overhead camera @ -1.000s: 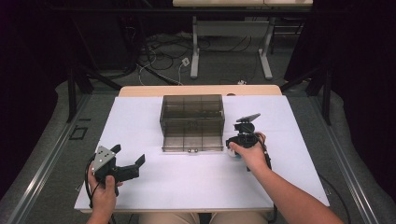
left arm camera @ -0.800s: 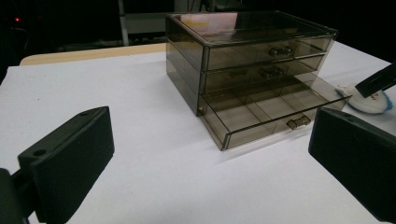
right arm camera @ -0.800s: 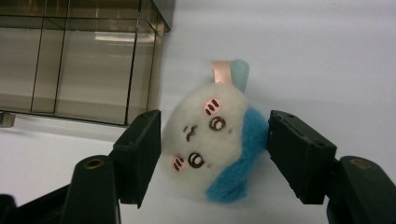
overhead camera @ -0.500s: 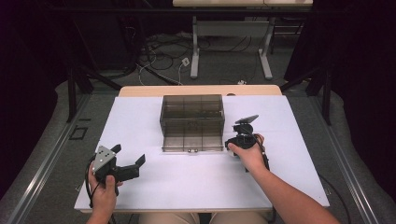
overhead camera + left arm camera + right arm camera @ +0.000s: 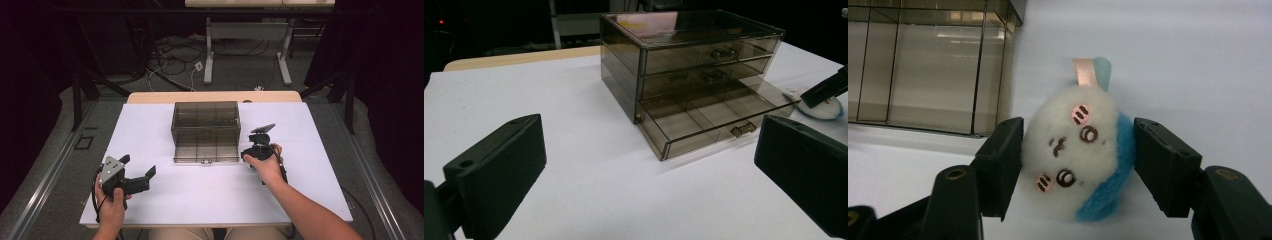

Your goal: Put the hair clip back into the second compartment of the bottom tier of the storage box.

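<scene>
A white and blue plush toy (image 5: 1068, 130) with a small face lies on the white table beside the smoked clear drawer box (image 5: 205, 130). My right gripper (image 5: 1078, 150) points down at it with a pad on each side; its jaws have just been closing and both pads touch the toy. In the left gripper view the toy (image 5: 824, 107) peeks out under the right gripper (image 5: 829, 87). The box's bottom drawer (image 5: 704, 120) is pulled out. My left gripper (image 5: 138, 165) rests open near the table's front left, aimed at the box, with nothing between its jaws.
The white table top (image 5: 200, 200) has free room in front of the box and to its left. A wooden table edge (image 5: 215, 96) runs behind the box. Beyond it are a dark floor, cables and desk legs (image 5: 207, 60).
</scene>
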`<state>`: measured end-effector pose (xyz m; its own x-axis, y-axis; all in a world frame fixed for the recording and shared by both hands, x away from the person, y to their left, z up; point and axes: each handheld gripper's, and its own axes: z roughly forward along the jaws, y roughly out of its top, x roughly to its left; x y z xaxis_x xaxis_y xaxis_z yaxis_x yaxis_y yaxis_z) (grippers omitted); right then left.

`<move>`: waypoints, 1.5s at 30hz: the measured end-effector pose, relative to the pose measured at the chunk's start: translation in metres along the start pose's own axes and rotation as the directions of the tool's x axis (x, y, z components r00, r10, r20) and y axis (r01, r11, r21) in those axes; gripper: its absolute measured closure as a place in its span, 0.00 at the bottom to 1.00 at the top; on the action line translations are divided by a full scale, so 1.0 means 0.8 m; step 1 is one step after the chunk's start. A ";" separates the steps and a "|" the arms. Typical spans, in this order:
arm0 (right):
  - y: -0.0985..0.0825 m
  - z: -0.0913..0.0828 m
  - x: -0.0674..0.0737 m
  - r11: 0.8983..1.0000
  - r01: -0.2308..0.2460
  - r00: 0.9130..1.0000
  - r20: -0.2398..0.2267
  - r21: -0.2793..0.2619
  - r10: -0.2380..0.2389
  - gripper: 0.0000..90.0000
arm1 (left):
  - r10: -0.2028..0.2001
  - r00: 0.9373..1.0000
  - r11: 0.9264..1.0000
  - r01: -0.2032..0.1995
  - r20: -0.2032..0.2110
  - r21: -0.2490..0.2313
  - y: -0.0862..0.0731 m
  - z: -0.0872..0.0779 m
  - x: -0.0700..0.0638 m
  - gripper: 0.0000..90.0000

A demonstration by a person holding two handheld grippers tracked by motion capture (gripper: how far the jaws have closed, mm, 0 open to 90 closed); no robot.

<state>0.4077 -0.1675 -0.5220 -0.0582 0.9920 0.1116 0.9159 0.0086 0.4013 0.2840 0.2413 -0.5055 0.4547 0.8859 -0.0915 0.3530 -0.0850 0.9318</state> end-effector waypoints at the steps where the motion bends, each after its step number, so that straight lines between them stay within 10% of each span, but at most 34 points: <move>1: 0.000 0.000 0.001 1.000 0.003 1.000 0.001 0.000 -0.003 0.44 | 0.000 1.000 1.000 0.000 -0.001 0.000 0.000 0.000 0.000 0.00; 45: 0.009 -0.025 0.004 0.998 0.037 0.999 -0.002 -0.044 -0.037 0.59 | 0.000 1.000 1.000 0.000 -0.003 0.009 -0.001 0.002 0.000 0.00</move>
<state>0.4061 -0.1671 -0.5003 -0.0926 0.9908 0.0982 0.8948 0.0396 0.4447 0.2853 0.2405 -0.5071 0.4525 0.8871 -0.0905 0.3605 -0.0892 0.9285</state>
